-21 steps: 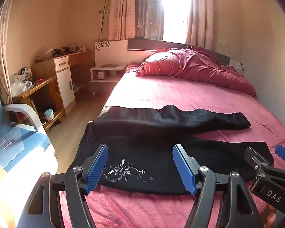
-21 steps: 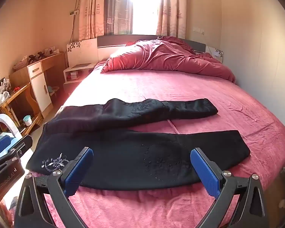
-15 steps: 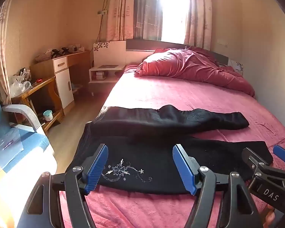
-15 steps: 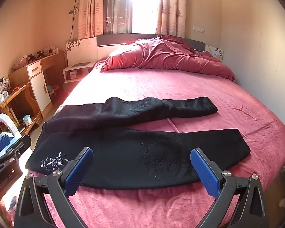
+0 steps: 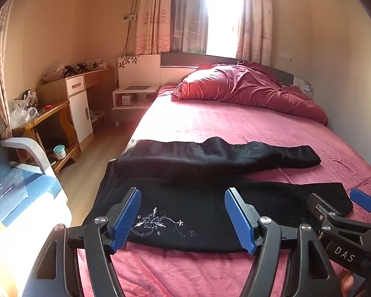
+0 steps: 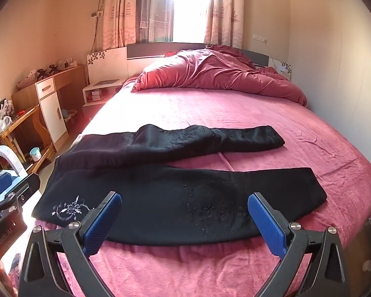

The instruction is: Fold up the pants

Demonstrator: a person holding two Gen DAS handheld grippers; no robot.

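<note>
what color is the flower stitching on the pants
White or silvery, on the black pants; flower stitching shows best in the left wrist view.

Pants (image 6: 175, 198) are plain black, with a silvery-white flower embroidery (image 6: 69, 209) at 9 o'clock on the near leg and a faint black-on-black stitched circle toward 3. Bed (image 6: 235, 113) sheet is pinkish magenta, and the duvet (image 6: 217, 71) bunched at 12 o'clock is a deeper red. Both grippers are black with bright blue ribbed pads (image 5: 126, 219). Curtains (image 6: 118, 12) are pale pink with a starfish print.

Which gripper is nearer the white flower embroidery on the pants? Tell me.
Left. The left gripper hangs just above the flower embroidery; the right gripper sits farther along the near leg, embroidery off its left side.
</note>
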